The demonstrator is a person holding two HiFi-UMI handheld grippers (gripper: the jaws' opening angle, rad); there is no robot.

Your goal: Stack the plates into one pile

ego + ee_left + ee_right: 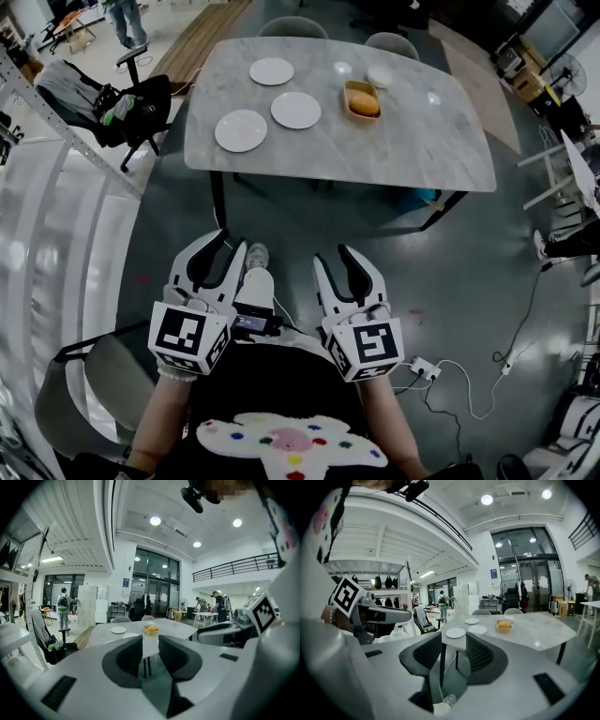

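The marble table (412,141) fills the 12 o'clock part of the head view, well apart from the person, who stands back from it on the dark floor. A black office chair (141,108) stands off its corner at about 10 o'clock.

The left gripper (225,248) and right gripper (335,258) are held side by side in front of the body, both pointing at 12 o'clock toward the table. Each has its jaws standing apart with only floor and table legs visible between them, so neither holds anything.

Three white plates lie singly on the tabletop, none overlapping. From the table's middle, the far plate (272,71) is at 10 o'clock, the middle plate (296,110) at 9 o'clock and the near plate (241,130) at 8 o'clock. A yellow dish (362,99) with something orange in it sits just beside the table's middle, and a small white cup (379,75) lies at 12 o'clock from it.

The plates look stiff, shallow, smooth and probably breakable. On polished marble they will likely slide when nudged. The best hold is the raised rim, pinched top and bottom at the edge nearest the person, then lowered gently onto the next plate.
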